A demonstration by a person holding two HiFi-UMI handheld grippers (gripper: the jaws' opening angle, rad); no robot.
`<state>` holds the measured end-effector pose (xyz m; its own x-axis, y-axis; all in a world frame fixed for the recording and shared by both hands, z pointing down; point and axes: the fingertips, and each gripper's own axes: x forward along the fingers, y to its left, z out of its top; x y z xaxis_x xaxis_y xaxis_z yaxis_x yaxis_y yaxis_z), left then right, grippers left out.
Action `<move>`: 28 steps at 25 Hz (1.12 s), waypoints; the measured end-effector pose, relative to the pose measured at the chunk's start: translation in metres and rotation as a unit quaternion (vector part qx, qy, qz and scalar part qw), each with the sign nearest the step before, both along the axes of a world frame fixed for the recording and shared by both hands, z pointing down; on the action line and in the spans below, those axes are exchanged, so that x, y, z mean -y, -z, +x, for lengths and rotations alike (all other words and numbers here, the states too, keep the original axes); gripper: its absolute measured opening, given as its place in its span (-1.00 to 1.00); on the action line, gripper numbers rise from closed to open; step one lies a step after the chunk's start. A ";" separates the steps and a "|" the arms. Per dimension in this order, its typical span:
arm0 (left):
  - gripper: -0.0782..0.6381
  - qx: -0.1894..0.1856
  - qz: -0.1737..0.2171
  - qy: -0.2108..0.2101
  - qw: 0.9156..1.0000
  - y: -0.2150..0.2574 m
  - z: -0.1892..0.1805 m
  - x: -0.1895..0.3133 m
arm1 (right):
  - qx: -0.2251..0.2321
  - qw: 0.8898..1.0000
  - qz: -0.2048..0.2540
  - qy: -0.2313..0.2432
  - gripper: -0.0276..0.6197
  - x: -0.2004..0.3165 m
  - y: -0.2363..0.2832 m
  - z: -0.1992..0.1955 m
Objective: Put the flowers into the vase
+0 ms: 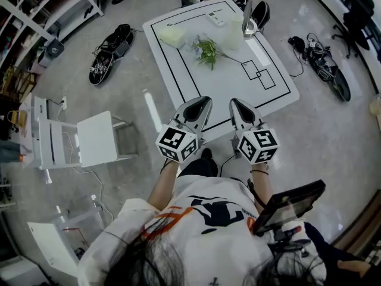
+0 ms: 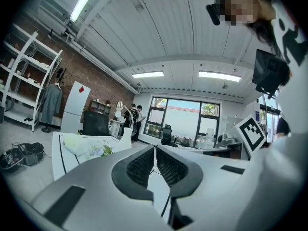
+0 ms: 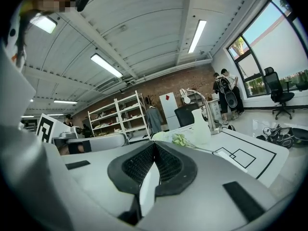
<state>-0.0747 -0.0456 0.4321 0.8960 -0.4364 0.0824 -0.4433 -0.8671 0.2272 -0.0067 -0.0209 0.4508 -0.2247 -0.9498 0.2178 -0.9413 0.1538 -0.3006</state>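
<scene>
So, task was not started: flowers (image 1: 208,50) lay on worktop (image 1: 280,94), just beside white vase (image 1: 234,34), none in it. Left claw (image 1: 206,100) and right claw (image 1: 234,103) were both closed, empty, at near worktop edge, well apart from flowers. Grasp and insertion were all left to do.

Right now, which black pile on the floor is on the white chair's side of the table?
The pile left of the table, on the same side as the chair. The other pile lies right of the table, far from it.
</scene>
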 end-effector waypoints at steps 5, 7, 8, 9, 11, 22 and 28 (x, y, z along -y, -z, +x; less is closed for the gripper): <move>-0.75 -0.004 -0.013 -0.003 1.000 -0.004 0.007 0.034 | -0.007 1.000 -0.008 -0.018 -0.87 0.025 -0.003 0.014; -0.75 0.000 -0.018 -0.006 1.000 -0.006 0.010 0.039 | -0.002 1.000 -0.012 -0.026 -0.87 0.030 -0.005 0.021; -0.75 0.002 -0.020 -0.007 1.000 -0.007 0.010 0.041 | 0.000 0.999 -0.013 -0.029 -0.87 0.032 -0.006 0.023; -0.75 0.004 -0.022 -0.008 1.000 -0.008 0.010 0.042 | 0.002 0.999 -0.013 -0.032 -0.87 0.034 -0.006 0.026; -0.75 0.005 -0.024 -0.007 1.000 -0.010 0.011 0.046 | 0.005 0.999 -0.012 -0.035 -0.87 0.039 -0.006 0.030; -0.75 0.021 -0.031 0.008 0.999 -0.023 0.025 0.069 | 0.031 0.999 -0.012 -0.011 -0.87 0.079 -0.017 0.048; -0.75 0.029 -0.042 0.046 0.998 -0.033 0.033 0.096 | 0.007 0.999 -0.031 0.035 -0.87 0.116 -0.034 0.059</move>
<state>-0.0419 -0.1420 0.4654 0.8450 -0.5062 0.1723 -0.5347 -0.8009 0.2694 0.0527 -0.1373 0.4849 -0.2939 -0.9161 0.2727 -0.9246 0.2001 -0.3241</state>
